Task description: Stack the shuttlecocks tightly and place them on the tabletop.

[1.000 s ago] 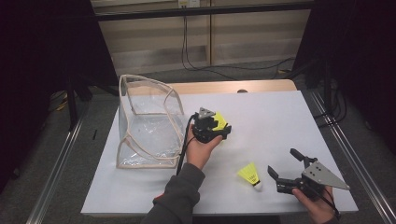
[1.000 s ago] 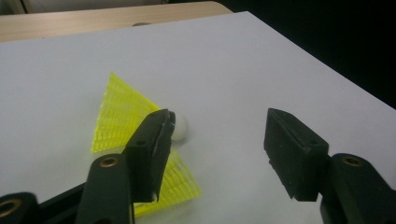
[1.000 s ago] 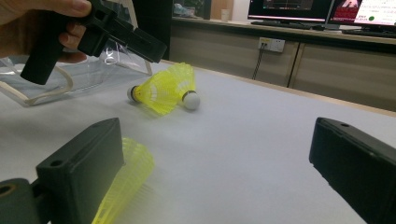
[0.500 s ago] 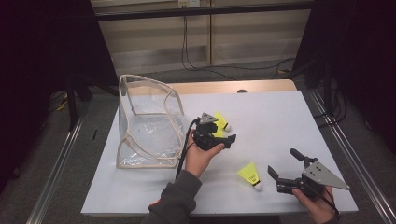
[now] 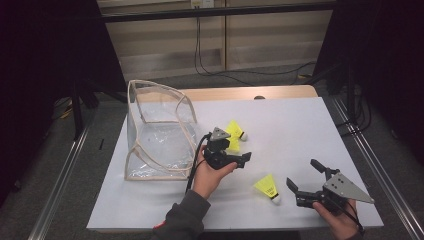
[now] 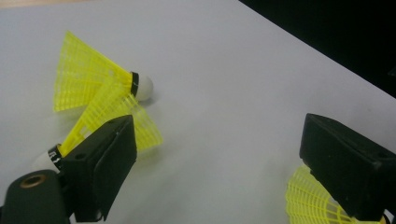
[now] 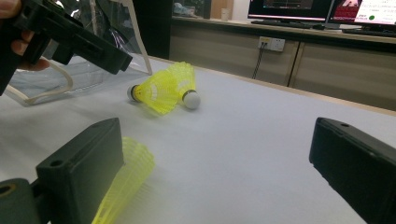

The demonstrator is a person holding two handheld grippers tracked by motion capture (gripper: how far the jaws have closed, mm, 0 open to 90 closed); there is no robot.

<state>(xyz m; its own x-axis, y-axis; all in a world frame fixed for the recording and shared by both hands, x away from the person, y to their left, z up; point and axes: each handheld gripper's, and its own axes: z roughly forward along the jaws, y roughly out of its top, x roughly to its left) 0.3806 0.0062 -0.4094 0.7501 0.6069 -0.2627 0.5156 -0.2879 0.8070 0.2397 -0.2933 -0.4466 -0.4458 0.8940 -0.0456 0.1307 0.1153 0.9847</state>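
Three yellow shuttlecocks lie on the white table (image 5: 300,120). Two of them rest together just right of centre in the high view, touching and partly overlapping: the first shuttlecock (image 5: 235,129), with its white tip pointing right, and a second shuttlecock (image 6: 105,123) lying across it, seen best at the left of the left gripper view. The third shuttlecock (image 5: 266,186) lies apart from them, lower and to the right in the high view, just left of the right gripper (image 5: 305,181).

There are two grippers, one in each hand. The left gripper (image 5: 239,154) sits at the centre of the high view, just below the pair of shuttlecocks. Its jaws have just been opening and now stand wide, with bare table between them; the left jaw is beside the pair without pressing on either. The right gripper is at the lower right of the high view, jaws spread wide and holding nothing, the third shuttlecock beside its left jaw.

One clear plastic bag (image 5: 157,132) with pale edging stands at the centre left of the high view, to the left of the left gripper.
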